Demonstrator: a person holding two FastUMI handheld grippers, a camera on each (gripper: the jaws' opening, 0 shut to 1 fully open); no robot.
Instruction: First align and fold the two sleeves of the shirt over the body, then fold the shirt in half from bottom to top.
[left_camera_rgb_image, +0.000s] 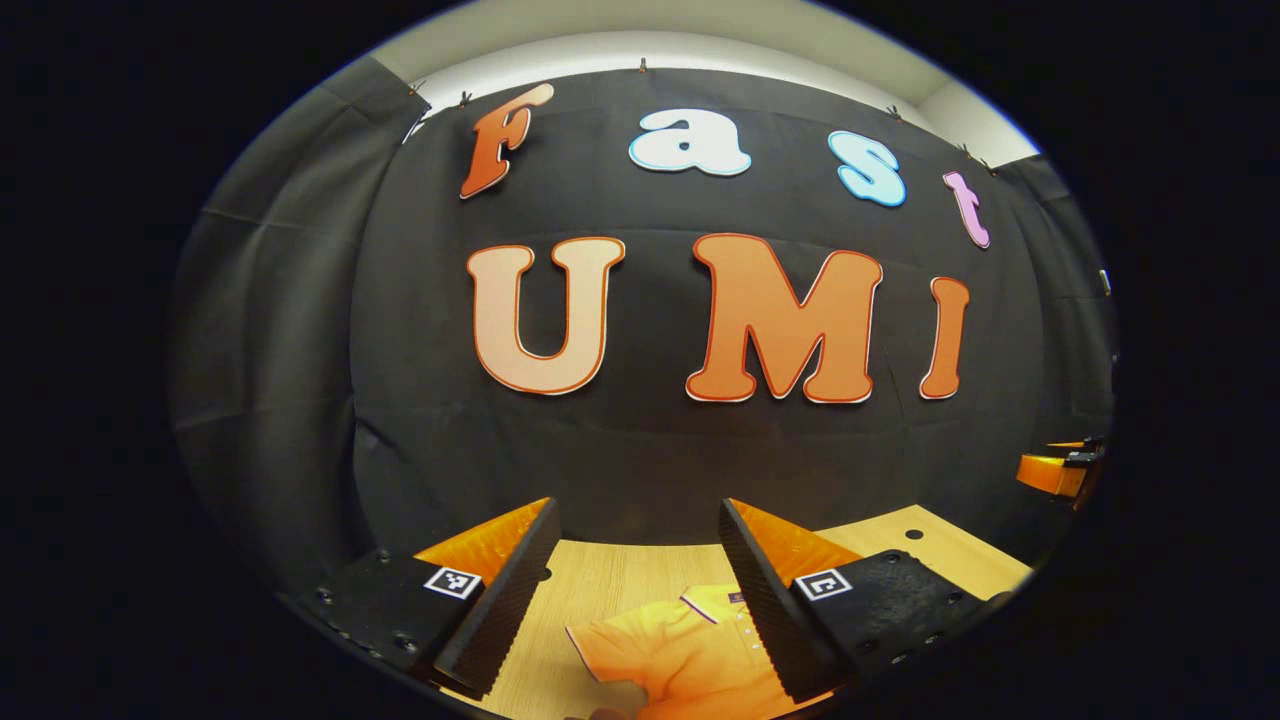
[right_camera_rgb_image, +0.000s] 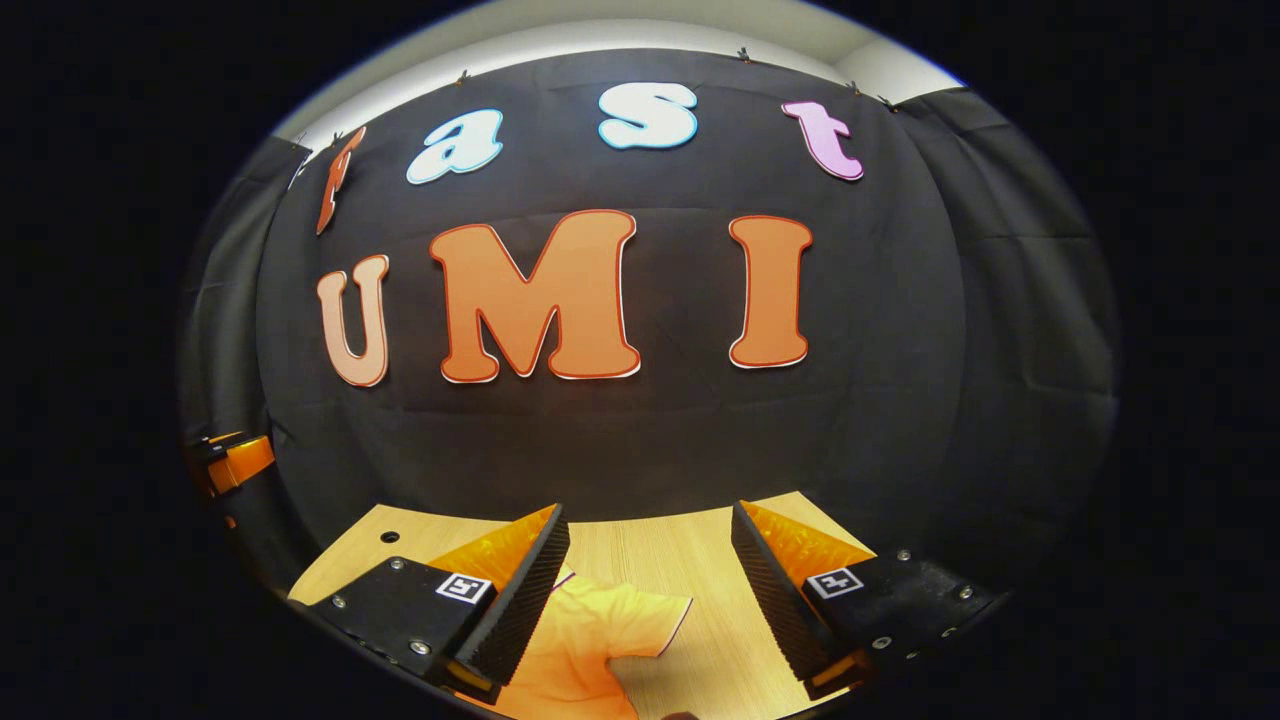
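Note:
An orange polo shirt lies flat on the wooden table, collar and buttons toward the far side. In the left gripper view one short sleeve spreads out below my left gripper, which hangs open above the shirt's shoulder. In the right gripper view the shirt shows its other short sleeve reaching right, under my right gripper, also open and holding nothing. The shirt's lower body is hidden below both views. The right gripper shows far right in the left gripper view, and the left gripper far left in the right gripper view.
The wooden table ends at the black cloth wall just behind the shirt. Small round holes dot the tabletop near its far corners. Bare wood lies beside each sleeve.

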